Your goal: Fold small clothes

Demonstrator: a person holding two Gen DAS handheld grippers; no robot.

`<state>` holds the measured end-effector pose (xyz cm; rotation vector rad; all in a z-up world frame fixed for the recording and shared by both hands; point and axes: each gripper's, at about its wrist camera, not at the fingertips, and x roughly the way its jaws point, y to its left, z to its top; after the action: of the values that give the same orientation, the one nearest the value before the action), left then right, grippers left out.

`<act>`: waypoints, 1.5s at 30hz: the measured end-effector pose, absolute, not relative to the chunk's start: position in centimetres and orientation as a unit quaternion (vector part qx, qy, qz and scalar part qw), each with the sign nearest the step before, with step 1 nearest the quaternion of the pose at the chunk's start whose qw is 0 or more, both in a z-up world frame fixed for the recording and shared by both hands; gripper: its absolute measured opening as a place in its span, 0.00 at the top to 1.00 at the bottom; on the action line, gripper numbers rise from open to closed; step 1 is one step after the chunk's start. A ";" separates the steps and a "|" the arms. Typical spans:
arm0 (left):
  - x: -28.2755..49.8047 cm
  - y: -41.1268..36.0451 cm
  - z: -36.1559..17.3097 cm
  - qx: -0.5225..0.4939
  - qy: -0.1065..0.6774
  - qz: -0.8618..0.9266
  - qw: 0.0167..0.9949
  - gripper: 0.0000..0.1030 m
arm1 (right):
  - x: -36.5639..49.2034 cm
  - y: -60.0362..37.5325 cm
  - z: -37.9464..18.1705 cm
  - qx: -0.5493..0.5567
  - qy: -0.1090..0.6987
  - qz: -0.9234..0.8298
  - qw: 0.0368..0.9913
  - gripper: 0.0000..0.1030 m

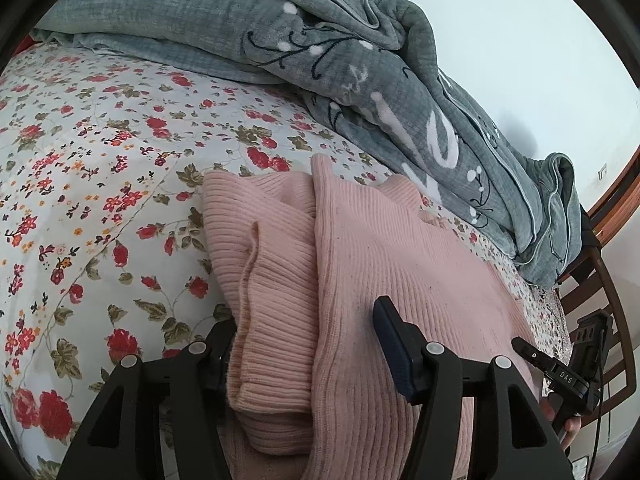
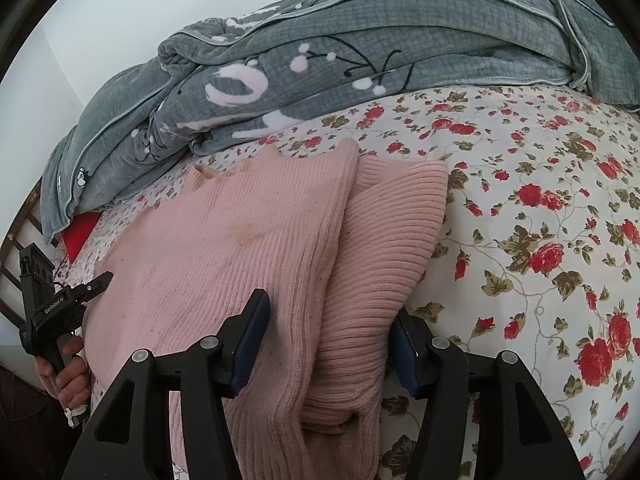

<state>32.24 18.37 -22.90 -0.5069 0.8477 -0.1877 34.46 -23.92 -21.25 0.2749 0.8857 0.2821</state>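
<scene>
A pink ribbed knit sweater point(image 1: 400, 248) point(image 2: 240, 232) lies on the floral bed sheet point(image 1: 100, 160) point(image 2: 540, 200), its sides folded in over the body. My left gripper point(image 1: 308, 348) stands open astride the sweater's left folded edge, where a ribbed sleeve point(image 1: 272, 248) bunches between the fingers. My right gripper point(image 2: 330, 344) is open astride the right folded edge, with the ribbed sleeve point(image 2: 392, 240) filling the gap. Each view catches the other gripper, held in a hand, at the sweater's far side: right gripper point(image 1: 560, 372), left gripper point(image 2: 60, 304).
A crumpled grey blanket point(image 1: 240, 20) point(image 2: 360, 40) with white and black patterns is heaped along the back of the bed, just beyond the sweater. A wooden frame point(image 1: 600, 280) stands past the bed's edge. Something red point(image 2: 80, 232) shows under the blanket's corner.
</scene>
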 end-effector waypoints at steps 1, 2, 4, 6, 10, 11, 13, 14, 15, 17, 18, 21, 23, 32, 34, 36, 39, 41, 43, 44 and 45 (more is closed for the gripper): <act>32.2 18.4 -22.9 -0.243 0.406 -0.090 0.876 0.44 | 34.5 -23.9 -21.3 0.132 0.426 0.136 0.885 0.44; 32.2 18.4 -22.9 -0.243 0.406 -0.090 0.876 0.44 | 34.5 -23.9 -21.3 0.132 0.426 0.136 0.885 0.44; 32.3 18.3 -22.9 -0.243 0.406 -0.090 0.876 0.44 | 34.5 -23.9 -21.3 0.132 0.426 0.136 0.885 0.44; 32.2 18.4 -22.9 -0.243 0.406 -0.089 0.876 0.44 | 34.5 -23.9 -21.3 0.132 0.426 0.135 0.885 0.44; 32.2 18.4 -22.9 -0.243 0.406 -0.089 0.876 0.43 | 34.5 -23.9 -21.3 0.132 0.426 0.135 0.885 0.44; 32.2 18.3 -22.9 -0.243 0.406 -0.089 0.876 0.43 | 34.5 -23.9 -21.3 0.132 0.426 0.135 0.885 0.44; 32.2 18.3 -22.9 -0.243 0.406 -0.089 0.876 0.43 | 34.5 -23.9 -21.3 0.132 0.426 0.135 0.885 0.44; 32.2 18.4 -22.9 -0.243 0.406 -0.089 0.876 0.43 | 34.5 -23.9 -21.3 0.132 0.426 0.135 0.885 0.44; 32.2 18.4 -22.9 -0.243 0.406 -0.089 0.876 0.43 | 34.5 -23.9 -21.3 0.132 0.426 0.135 0.885 0.44; 32.1 18.4 -22.9 -0.243 0.406 -0.089 0.877 0.43 | 34.5 -23.9 -21.2 0.131 0.426 0.135 0.885 0.44; 32.1 18.3 -22.9 -0.242 0.405 -0.089 0.877 0.43 | 34.4 -23.9 -21.2 0.130 0.425 0.134 0.886 0.44; 32.1 18.3 -22.8 -0.241 0.405 -0.089 0.878 0.45 | 34.3 -23.7 -21.2 0.126 0.423 0.129 0.888 0.46; 32.1 18.2 -22.8 -0.238 0.405 -0.085 0.879 0.45 | 34.3 -23.8 -21.2 0.126 0.421 0.127 0.889 0.50; 31.6 18.8 -22.7 -0.248 0.401 -0.083 0.878 0.59 | 34.0 -24.0 -20.9 0.127 0.410 0.129 0.894 0.66; 31.6 18.9 -22.6 -0.252 0.401 -0.084 0.877 0.61 | 33.9 -24.0 -20.8 0.128 0.408 0.129 0.895 0.69; 31.5 19.1 -22.7 -0.257 0.400 -0.085 0.876 0.65 | 33.8 -24.0 -20.8 0.128 0.406 0.129 0.896 0.70; 31.4 19.2 -22.6 -0.261 0.397 -0.087 0.876 0.71 | 33.6 -23.9 -20.7 0.128 0.401 0.129 0.898 0.73; 31.3 19.1 -22.5 -0.258 0.394 -0.089 0.878 0.73 | 33.5 -24.1 -20.7 0.130 0.398 0.131 0.899 0.75; 31.2 18.9 -22.3 -0.254 0.394 -0.085 0.880 0.74 | 33.5 -24.2 -20.7 0.134 0.397 0.132 0.898 0.75; 31.1 18.8 -22.2 -0.251 0.394 -0.082 0.881 0.75 | 33.4 -24.2 -20.7 0.134 0.396 0.132 0.899 0.76; 31.1 18.7 -22.2 -0.249 0.393 -0.080 0.881 0.75 | 33.4 -24.1 -20.6 0.134 0.394 0.132 0.900 0.76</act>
<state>31.09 18.71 -22.16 -0.5193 0.8196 -0.1664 33.35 -24.14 -20.62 0.2771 0.8164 0.2723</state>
